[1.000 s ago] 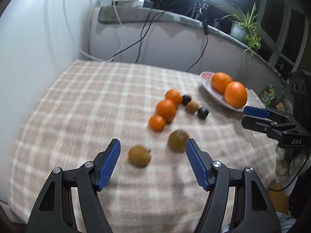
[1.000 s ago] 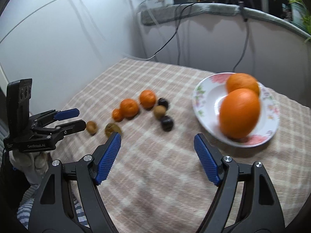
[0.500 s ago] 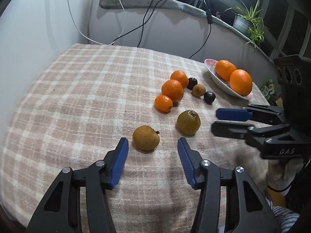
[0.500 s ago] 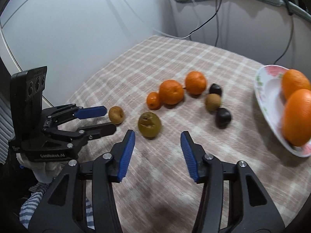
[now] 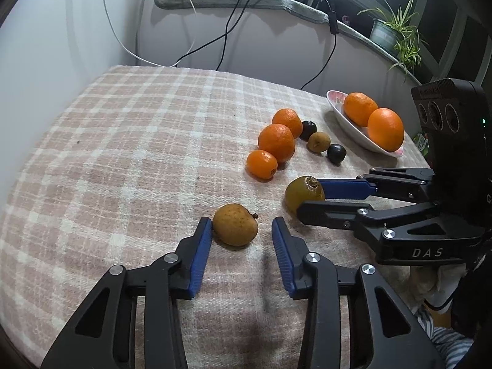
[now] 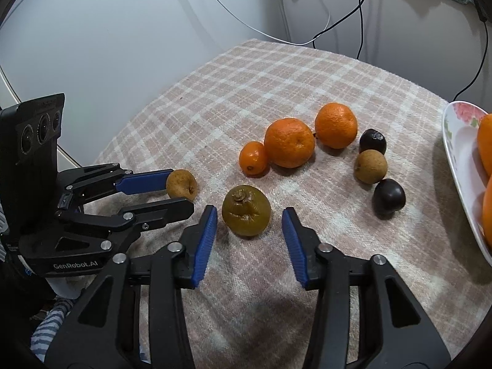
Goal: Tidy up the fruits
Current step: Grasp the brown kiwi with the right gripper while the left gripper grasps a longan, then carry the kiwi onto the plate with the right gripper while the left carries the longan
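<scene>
Both grippers are closing, nothing gripped yet: left gripper around the tan fruit, right gripper around the greenish fruit. Only two oranges lie on the plate; eight fruits remain outside.

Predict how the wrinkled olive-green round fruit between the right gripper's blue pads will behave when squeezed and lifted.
The wrinkled olive-green round fruit is rounded, so it may roll on the checked cloth if nudged. Its puckered skin suggests softness; the closing right gripper could dent it.

Five oranges, three brown fruits, two dark fruits, one plate
</scene>
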### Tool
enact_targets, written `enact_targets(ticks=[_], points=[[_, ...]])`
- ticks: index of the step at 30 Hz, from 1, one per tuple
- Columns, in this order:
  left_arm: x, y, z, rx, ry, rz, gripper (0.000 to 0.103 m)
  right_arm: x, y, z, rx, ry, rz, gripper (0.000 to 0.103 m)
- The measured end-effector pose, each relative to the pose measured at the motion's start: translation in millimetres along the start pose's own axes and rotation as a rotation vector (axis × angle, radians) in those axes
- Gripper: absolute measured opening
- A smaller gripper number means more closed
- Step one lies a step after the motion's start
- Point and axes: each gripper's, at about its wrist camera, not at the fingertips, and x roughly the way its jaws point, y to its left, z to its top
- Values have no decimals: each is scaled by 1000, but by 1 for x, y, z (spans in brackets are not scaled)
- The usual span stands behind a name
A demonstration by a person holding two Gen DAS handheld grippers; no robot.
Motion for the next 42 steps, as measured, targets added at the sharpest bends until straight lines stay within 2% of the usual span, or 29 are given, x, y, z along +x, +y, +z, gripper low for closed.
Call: enact_targets(ticks=[5, 7, 21, 33, 42], points=[[2, 3, 0, -7, 2, 4, 29, 3, -1, 2, -2, 6, 16, 36], [1, 4, 0, -13, 0, -3, 29, 2, -2, 2, 3, 5, 29, 31], [-6, -2, 1, -16, -28, -20, 29, -14, -12, -3, 59, -38, 35, 29], [-2, -27, 27, 20, -69, -84, 29, -68, -42, -7, 112, -142, -8, 29], [8, -56, 57, 64, -94, -139, 29, -123, -75, -17, 159, -218, -94, 29]])
